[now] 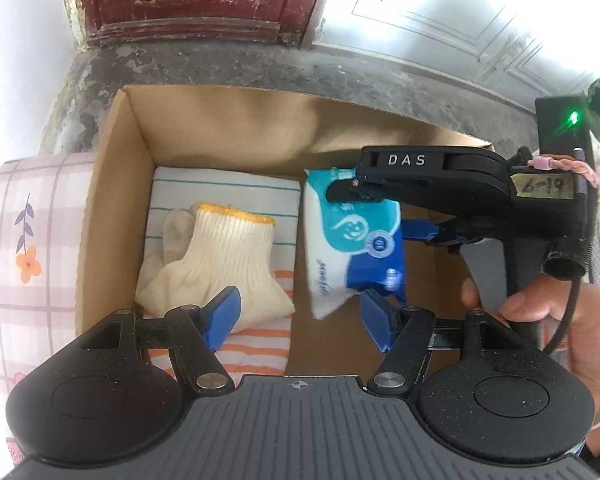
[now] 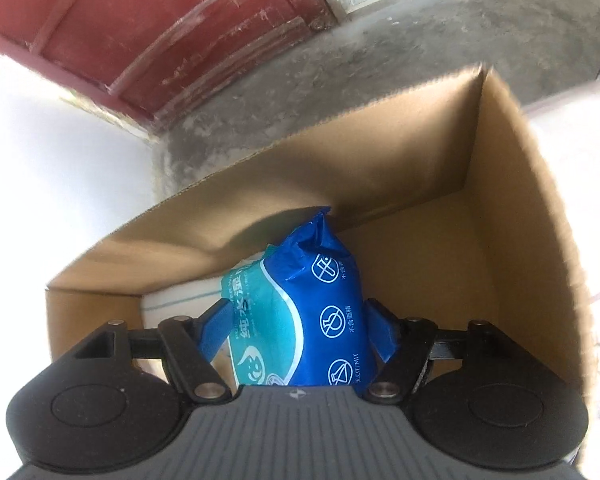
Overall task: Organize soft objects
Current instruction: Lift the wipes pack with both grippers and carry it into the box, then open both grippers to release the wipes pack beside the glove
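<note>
While the wipes pack (image 2: 300,312) is loosely straddled by the right gripper (image 2: 300,332) inside the cardboard box (image 2: 520,240), toppling onto the glove (image 1: 220,256) is risked; left gripper (image 1: 300,316) fingers are spread, empty.

Daylight floods both views, bright enough that the white wall (image 1: 440,12) at far right and the left margins burn out to glare. Inside the box (image 1: 112,168) the light is softer; a dark shadow lies across its far wall. A green lamp (image 1: 575,117) flares into a star. The fisheye bends the door (image 2: 140,28) and box edges near the rim (strongly in the right wrist view), and corners go black. The pack (image 2: 300,312) looks slightly smeared; the glove (image 1: 220,264) is sharp.
</note>
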### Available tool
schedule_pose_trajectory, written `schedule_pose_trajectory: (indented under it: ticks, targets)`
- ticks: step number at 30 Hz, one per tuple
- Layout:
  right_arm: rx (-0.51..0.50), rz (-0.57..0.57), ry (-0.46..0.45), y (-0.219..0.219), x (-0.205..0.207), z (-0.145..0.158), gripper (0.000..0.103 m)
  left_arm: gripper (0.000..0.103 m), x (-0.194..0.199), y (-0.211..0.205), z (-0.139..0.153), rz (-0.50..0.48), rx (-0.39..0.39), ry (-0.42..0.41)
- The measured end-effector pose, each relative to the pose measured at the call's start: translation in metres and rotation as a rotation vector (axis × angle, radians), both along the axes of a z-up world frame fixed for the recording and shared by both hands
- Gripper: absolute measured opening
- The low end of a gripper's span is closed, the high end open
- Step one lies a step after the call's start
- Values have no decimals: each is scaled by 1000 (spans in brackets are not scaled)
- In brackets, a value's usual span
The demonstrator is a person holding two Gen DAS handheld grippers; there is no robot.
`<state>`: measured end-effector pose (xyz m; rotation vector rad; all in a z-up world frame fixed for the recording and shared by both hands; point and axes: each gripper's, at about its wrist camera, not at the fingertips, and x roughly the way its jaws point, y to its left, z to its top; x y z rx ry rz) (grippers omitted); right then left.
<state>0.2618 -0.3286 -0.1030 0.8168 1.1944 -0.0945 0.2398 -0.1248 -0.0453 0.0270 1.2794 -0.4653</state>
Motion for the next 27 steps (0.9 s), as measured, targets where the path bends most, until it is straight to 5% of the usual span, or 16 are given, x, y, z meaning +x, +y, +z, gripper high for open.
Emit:
schedule_pose_trajectory:
  ticks: [16,21,27]
  targets:
    - [61,82,-101,-4,-7,-21,81,67,-15,14,11,9,0,-17]
    - [-49,104,-94,-2,-7,0,92,67,-18,20,17,23,4,-28]
    - [-121,96,-168,-1,-25,40,93,67,-25,35,35,34,-9,-57]
